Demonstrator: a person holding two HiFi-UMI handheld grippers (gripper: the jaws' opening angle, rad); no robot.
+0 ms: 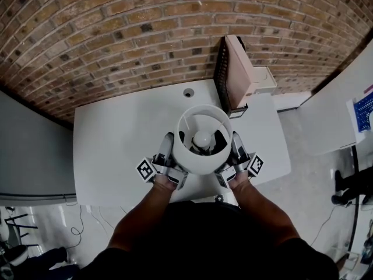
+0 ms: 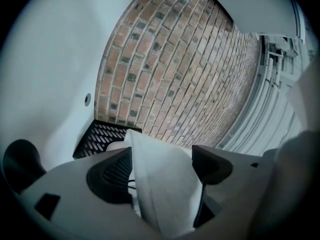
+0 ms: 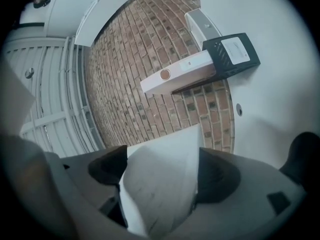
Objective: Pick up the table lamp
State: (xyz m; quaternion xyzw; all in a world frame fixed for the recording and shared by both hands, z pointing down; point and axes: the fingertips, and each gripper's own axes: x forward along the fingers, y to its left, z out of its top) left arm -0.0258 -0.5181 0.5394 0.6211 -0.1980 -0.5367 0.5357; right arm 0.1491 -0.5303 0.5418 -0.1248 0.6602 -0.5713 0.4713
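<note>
The table lamp stands on the white table [image 1: 116, 139]; from above I look into its white drum shade [image 1: 204, 163] at the round bulb [image 1: 202, 139]. My left gripper [image 1: 176, 143] straddles the shade's left wall, one finger outside and one inside. My right gripper [image 1: 228, 143] straddles the right wall the same way. In the left gripper view the shade wall [image 2: 165, 181] fills the gap of the left gripper [image 2: 162, 166], pinched between its dark pads. In the right gripper view the shade wall [image 3: 160, 184] is pressed between the pads of the right gripper [image 3: 162, 171]. The lamp's base is hidden under the shade.
A black perforated stand holding a tan flat device [image 1: 236, 72] stands at the table's back right, against the brick wall [image 1: 116, 34]. A round cable hole [image 1: 188, 92] lies behind the lamp. The stand [image 3: 232, 54] shows in the right gripper view too.
</note>
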